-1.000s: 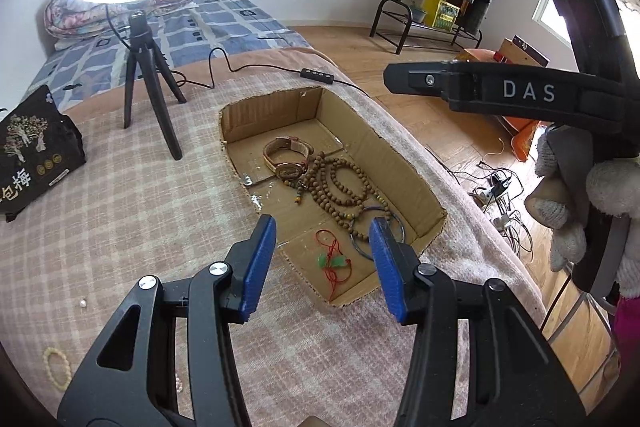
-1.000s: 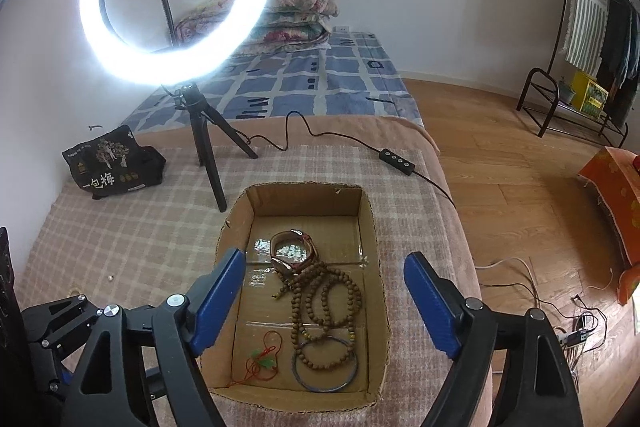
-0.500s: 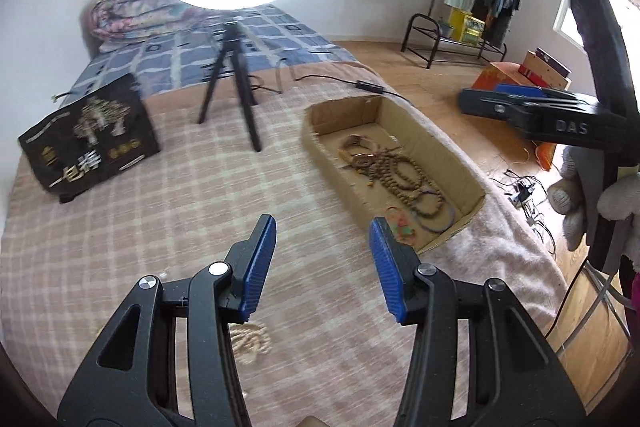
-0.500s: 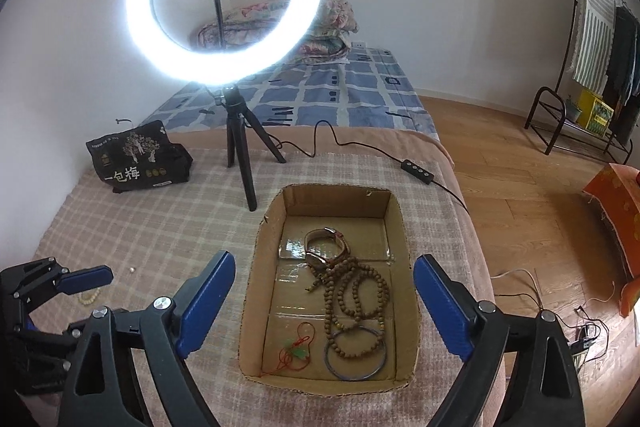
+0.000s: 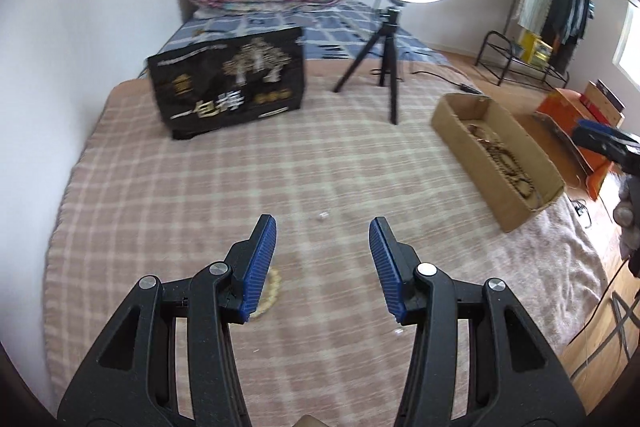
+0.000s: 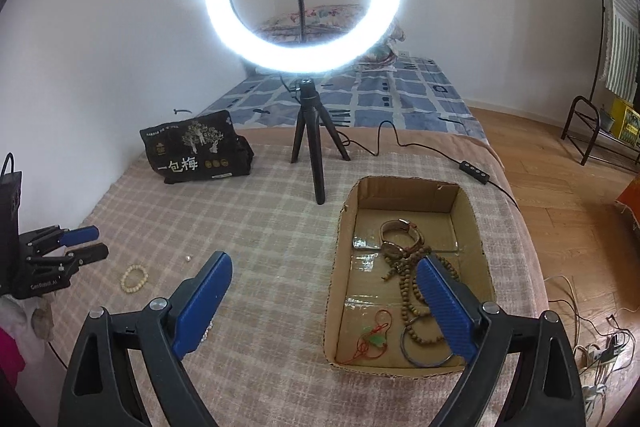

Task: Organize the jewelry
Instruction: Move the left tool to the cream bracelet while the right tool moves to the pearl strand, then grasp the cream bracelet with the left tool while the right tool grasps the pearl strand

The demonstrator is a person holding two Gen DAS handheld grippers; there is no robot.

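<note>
The biggest change is the left gripper's (image 5: 322, 259) aim. A second ago its view looked straight down into the cardboard box (image 6: 340, 239); half a second ago the box had slid to 2 o'clock; now it sits out at 3 o'clock (image 5: 452, 131), well apart, and plaid blanket (image 5: 200, 187) fills the middle. In my judgement the left gripper has finished at the box and is swinging back for loose jewelry.

The right gripper (image 6: 322, 301) has drifted left and higher, so the box has moved from centre to 4 o'clock in its view. Its right finger (image 6: 444, 307) overlaps the box's contents. Its jaws are spread wide and hold nothing.

The left gripper is also spread and empty. In the right view it shows at 9 o'clock (image 6: 82, 243), low over the blanket.

Inside the box lie a watch (image 6: 400, 231), wooden bead strands (image 6: 408, 291), a dark bangle (image 6: 420, 357) and a red cord with a green charm (image 6: 374, 341).

Still outside is a pale bead bracelet (image 6: 134, 279) on the blanket, just beside the left gripper. From the left wrist it peeks out at 7 o'clock (image 5: 274, 281), half hidden behind the left finger (image 5: 260, 263). It looks like the next pickup, and the gripper needs to shift left to centre it.

Smallest, a tiny white bit (image 5: 322, 215) lies ahead at 12 o'clock of the jaws (image 6: 188, 258); whether it is a bead I cannot tell.
</note>
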